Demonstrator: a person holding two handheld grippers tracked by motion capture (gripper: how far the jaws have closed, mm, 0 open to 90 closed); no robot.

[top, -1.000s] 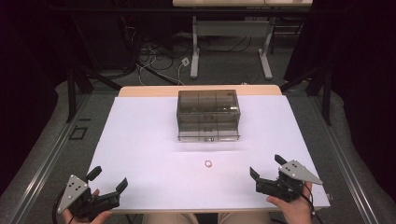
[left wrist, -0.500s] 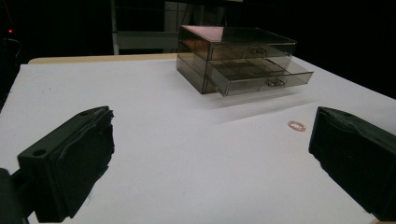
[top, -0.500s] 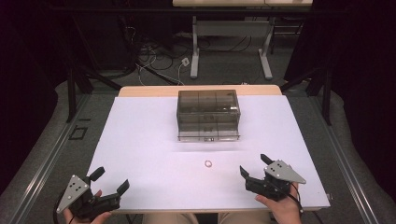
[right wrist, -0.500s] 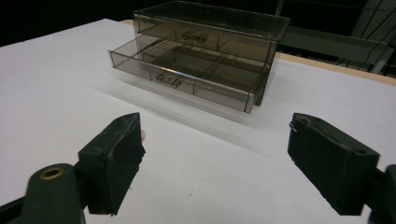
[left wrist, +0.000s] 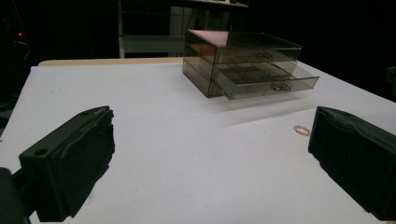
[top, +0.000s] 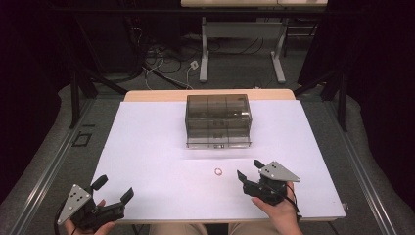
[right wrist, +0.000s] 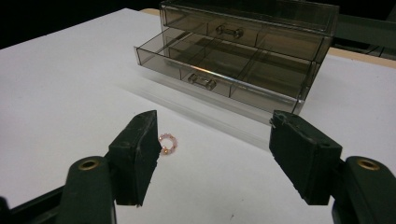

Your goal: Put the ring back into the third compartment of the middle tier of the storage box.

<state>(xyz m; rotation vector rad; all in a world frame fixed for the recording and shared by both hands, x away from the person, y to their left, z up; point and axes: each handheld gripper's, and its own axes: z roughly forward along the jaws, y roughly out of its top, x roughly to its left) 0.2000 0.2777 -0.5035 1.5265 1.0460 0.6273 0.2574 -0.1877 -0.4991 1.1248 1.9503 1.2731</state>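
Right gripper view: drawer box (right wrist: 247,60), lower drawer open, compartments bare; hand-held grippers spread.

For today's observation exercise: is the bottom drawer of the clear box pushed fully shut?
No, the bottom drawer juts out in front of the clear box, its open compartments visible from above.

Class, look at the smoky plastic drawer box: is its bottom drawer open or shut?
Open. The lower drawer juts forward past the box front, its dividers exposed; the upper drawer sits flush.

High view above the near table edge, both gripper views low, close, all sharing the drawer box (top: 218,121).
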